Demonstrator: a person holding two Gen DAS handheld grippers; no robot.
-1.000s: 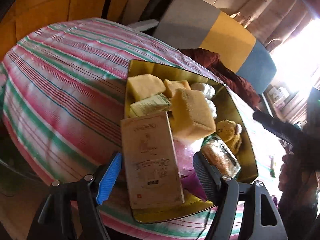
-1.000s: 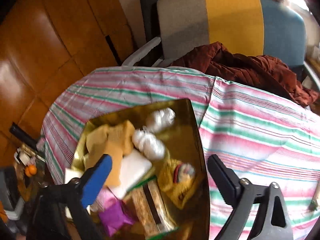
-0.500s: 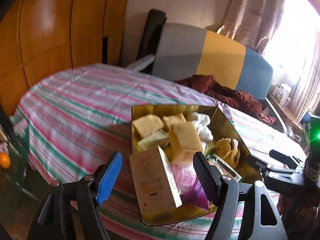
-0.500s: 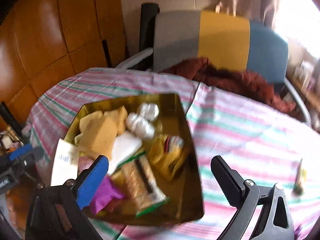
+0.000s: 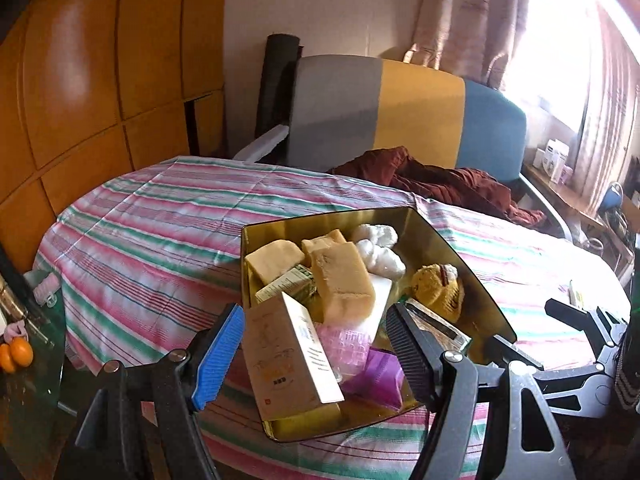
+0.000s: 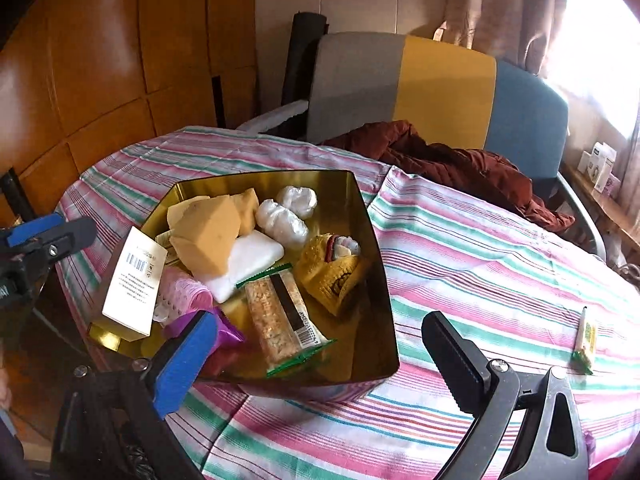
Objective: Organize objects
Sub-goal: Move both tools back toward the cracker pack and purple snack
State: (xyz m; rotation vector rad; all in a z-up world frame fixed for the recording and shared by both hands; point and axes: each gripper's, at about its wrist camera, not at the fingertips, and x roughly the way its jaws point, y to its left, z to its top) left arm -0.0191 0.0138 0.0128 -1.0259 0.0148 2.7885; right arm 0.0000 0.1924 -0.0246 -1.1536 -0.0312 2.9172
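Gold tray (image 6: 372,216) on striped tabletop (image 6: 480,248), packed: tan sponges (image 6: 208,232), white pad (image 6: 250,260), two white bundles (image 6: 282,216), yellow pouch (image 6: 332,272), cracker bar (image 6: 280,312), pink roller (image 6: 184,292), purple bit (image 6: 228,328), small green-print box (image 5: 288,285). Kraft box (image 5: 288,352) leaning at near-left corner of tray, partly over the rim. One green sachet (image 6: 585,338) loose on tabletop, well apart from tray, right side.

Left gripper (image 5: 316,354): fingers apart, clamped on nothing; kraft box seen between them but no pad contact visible. Right gripper (image 6: 320,354): fingers spread wide, just been opening, nothing between them but tray's near edge and cloth below.

Step, as judged: between picks; both grippers free, hovering above near edge of tray. Most items in tray already; sachet looks like the one left out.

Next move, likely: right gripper across to sachet, fingers kept wide, lowered flat to cloth, closed on the thin edges, then carried into tray. Thin packet on soft cloth, so risk of pinching cloth or slipping off. Alternative: left closing on kraft box to seat it properly. Cannot tell which from here.
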